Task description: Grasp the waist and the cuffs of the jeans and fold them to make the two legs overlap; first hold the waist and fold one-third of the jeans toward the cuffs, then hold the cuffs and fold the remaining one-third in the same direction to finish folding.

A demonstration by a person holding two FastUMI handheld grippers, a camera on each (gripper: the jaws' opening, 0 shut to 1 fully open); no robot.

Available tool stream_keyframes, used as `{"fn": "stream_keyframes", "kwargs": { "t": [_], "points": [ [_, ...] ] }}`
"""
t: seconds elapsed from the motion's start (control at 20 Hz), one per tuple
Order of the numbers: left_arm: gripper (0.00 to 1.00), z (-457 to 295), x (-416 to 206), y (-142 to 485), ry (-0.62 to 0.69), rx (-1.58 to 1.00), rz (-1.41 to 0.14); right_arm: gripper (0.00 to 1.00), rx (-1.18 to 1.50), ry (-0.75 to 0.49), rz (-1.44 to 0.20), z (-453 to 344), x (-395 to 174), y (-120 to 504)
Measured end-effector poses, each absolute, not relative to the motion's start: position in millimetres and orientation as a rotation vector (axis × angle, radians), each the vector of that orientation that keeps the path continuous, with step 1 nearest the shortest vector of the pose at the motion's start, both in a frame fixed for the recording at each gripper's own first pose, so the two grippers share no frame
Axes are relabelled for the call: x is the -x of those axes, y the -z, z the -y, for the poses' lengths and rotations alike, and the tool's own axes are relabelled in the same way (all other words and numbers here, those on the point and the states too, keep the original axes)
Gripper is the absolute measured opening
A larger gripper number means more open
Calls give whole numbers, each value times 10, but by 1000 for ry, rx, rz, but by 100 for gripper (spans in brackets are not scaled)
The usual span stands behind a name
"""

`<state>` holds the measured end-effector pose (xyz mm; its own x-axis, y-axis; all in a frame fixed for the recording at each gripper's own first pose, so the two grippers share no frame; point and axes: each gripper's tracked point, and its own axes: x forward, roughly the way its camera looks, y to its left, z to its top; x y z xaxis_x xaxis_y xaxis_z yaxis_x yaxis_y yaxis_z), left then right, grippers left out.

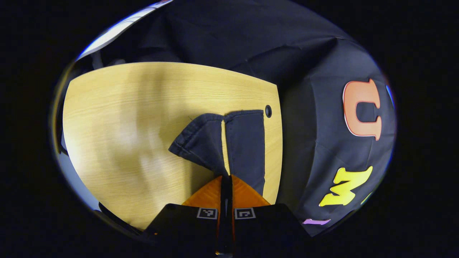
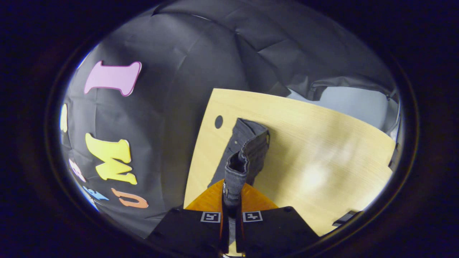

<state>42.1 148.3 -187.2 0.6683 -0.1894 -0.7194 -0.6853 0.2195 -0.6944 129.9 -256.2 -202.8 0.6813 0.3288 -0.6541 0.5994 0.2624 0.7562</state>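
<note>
In the left gripper view the wooden worktop [image 1: 125, 118] lies bare and open to the left of the dark jeans [image 1: 229, 143], giving wide room to pass. To the right the jeans run close to the worktop edge, with a small round hole [image 1: 268, 111] beside the far cuff and the black cloth wall [image 1: 315, 118] just beyond

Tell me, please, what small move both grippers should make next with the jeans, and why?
Probably carry both held ends sideways across the table so one leg settles over the other. The left gripper is pinched on the jeans, whose two cuffs lie side by side; the right gripper pinches a lifted, bunched end.
</note>
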Motion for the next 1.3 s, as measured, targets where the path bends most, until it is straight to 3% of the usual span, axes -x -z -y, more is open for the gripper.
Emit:
{"fn": "stream_keyframes", "kwargs": {
  "t": [0.05, 0.15, 0.2, 0.35, 0.65, 0.8, 0.85, 1.0, 1.05, 1.1, 1.25, 1.3],
  "points": [
    [4, -1490, -535, 1833, -387, 1321, -831, 12, -1336, 210, -865, 2555, -1406, 1984],
    [3, -1525, -794, 1788, -365, 1303, -852, 3, -1325, 198, -872, 2545, -1639, 1932],
    [3, -1526, -934, 1779, -354, 1295, -861, 7, -1323, 193, -874, 2536, -1768, 1914],
    [3, -1517, -1438, 1792, -322, 1268, -880, 7, -1324, 193, -878, 2511, -2161, 1977],
    [3, -1453, -2269, 2169, -231, 1126, -965, 7, -1296, 240, -917, 2499, -2698, 2563],
    [4, -1419, -2448, 2442, -206, 1022, -1039, 8, -1308, 283, -941, 2498, -2841, 2917],
    [3, -1410, -2471, 2516, -212, 997, -1063, 4, -1308, 297, -950, 2487, -2874, 3010],
    [5, -1407, -2484, 2702, -241, 924, -1116, 8, -1323, 349, -949, 2494, -2948, 3172],
    [0, -1400, -2499, 2707, -240, 911, -1121, 13, -1326, 361, -946, 2487, -2965, 3198],
    [8, -1395, -2532, 2668, -217, 898, -1115, 15, -1329, 370, -942, 2482, -2963, 3193],
    [16, -1383, -2520, 2623, -187, 857, -1118, 19, -1327, 377, -916, 2514, -2997, 3187],
    [24, -1387, -2515, 2597, -181, 849, -1119, 27, -1323, 381, -900, 2569, -2989, 3132]
  ]
}}
